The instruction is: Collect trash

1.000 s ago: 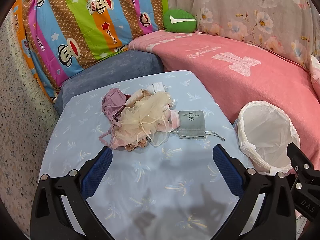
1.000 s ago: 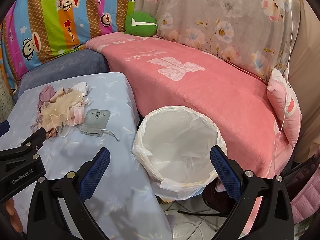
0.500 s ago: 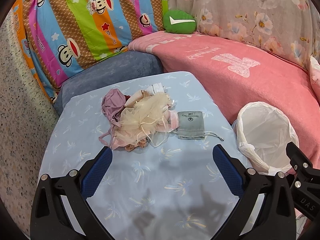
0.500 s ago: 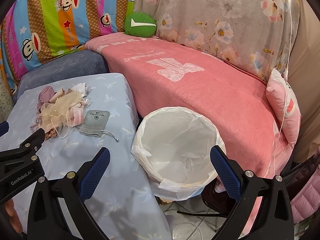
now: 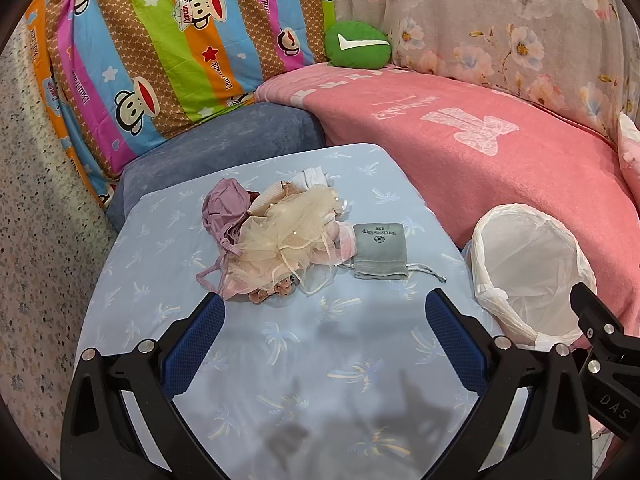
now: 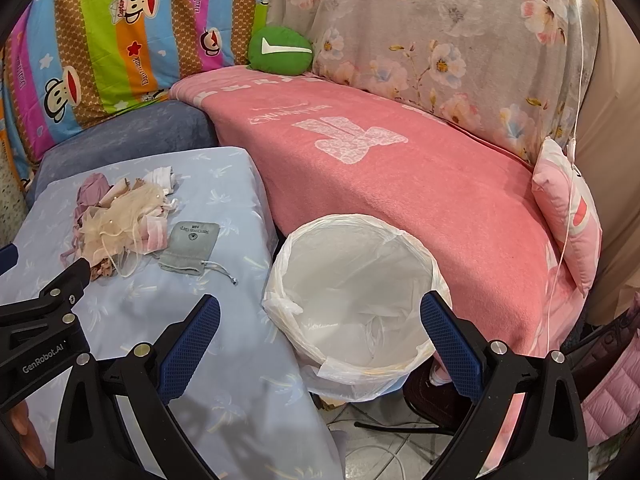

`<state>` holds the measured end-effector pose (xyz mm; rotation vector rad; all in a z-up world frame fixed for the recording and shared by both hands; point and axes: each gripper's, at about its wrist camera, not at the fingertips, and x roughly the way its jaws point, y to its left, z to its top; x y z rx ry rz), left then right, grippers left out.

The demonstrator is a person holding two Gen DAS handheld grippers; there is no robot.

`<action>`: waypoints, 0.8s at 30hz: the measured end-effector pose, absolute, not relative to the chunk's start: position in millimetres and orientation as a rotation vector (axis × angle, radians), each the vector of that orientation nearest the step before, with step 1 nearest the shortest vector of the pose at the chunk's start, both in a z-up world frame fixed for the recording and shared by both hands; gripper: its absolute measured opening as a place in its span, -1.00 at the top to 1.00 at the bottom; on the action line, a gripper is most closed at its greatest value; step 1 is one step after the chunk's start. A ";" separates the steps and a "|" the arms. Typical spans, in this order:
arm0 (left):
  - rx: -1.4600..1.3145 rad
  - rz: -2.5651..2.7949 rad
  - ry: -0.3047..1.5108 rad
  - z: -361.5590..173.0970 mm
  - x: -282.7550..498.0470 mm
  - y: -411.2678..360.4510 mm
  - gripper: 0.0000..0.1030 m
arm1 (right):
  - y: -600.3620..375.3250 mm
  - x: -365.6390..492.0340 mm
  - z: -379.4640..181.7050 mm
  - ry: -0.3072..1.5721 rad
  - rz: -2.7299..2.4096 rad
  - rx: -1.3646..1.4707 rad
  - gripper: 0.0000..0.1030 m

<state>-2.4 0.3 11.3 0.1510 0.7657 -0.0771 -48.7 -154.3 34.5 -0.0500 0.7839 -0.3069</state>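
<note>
Left gripper [image 5: 325,328] and right gripper [image 6: 320,330] both agape, empty, short of a perhaps fabric heap [image 5: 276,240].

Grey pouch [image 5: 380,251], white bin liner [image 5: 528,272], palm-printed pale-blue tablecloth [image 5: 312,344]

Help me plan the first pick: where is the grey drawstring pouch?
In both views, the grey drawstring pouch lies on the blue table, between the fabric pile and the lined bin.

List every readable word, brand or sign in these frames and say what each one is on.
"Captain &" and "Daul frank": striped monkey quilt.
"GenRobot.AI": left gripper body, in the right wrist view.
"DAS": right gripper body, in the left wrist view.
White tick sign: green cushion.
Grey pouch print: upside down, unclear.
Pink blanket script: unreadable.
</note>
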 end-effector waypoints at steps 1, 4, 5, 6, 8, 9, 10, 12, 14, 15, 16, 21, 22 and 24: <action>0.151 -0.076 0.766 10.6 -1.9 0.0 -0.86 | -154.2 -48.8 34.4 0.784 -0.307 -0.050 -0.88; 0.152 -0.076 0.764 11.8 -1.3 -2.4 -0.86 | -154.5 -48.7 34.8 0.783 -0.307 -0.049 -0.88; 0.152 -0.076 0.764 11.7 -1.4 -2.3 -0.86 | -154.9 -48.5 36.2 0.783 -0.307 -0.050 -0.88; 0.152 -0.075 0.763 11.9 -1.4 -2.5 -0.86 | -155.1 -48.5 36.4 0.782 -0.307 -0.049 -0.88; 0.152 -0.075 0.763 11.6 -1.6 -2.2 -0.86 | -154.9 -48.6 36.2 0.782 -0.307 -0.050 -0.88; 0.151 -0.075 0.763 11.8 -1.6 -2.3 -0.86 | -154.9 -48.6 36.2 0.782 -0.307 -0.050 -0.88; 0.152 -0.075 0.762 11.5 -1.7 -2.1 -0.86 | -154.9 -48.7 36.1 0.782 -0.306 -0.050 -0.88; 0.152 -0.077 0.763 11.7 -1.8 -2.1 -0.86 | -154.8 -48.7 36.1 0.782 -0.306 -0.050 -0.88; 0.151 -0.077 0.762 12.1 -1.6 -2.7 -0.86 | -154.6 -48.7 36.5 0.781 -0.306 -0.050 -0.88; 0.151 -0.077 0.762 12.3 -1.6 -2.8 -0.86 | -154.7 -48.5 36.8 0.781 -0.305 -0.050 -0.88; 0.150 -0.077 0.763 12.4 -1.5 -2.9 -0.86 | -154.5 -48.5 36.6 0.781 -0.306 -0.051 -0.88; 0.149 -0.077 0.763 12.4 -1.9 -3.0 -0.86 | -154.4 -48.5 36.8 0.781 -0.307 -0.051 -0.88; 0.149 -0.078 0.763 12.8 -1.8 -3.6 -0.86 | -154.3 -48.6 36.7 0.781 -0.307 -0.051 -0.88; 0.149 -0.078 0.763 12.5 -1.8 -3.0 -0.86 | -154.4 -48.5 36.8 0.781 -0.307 -0.051 -0.88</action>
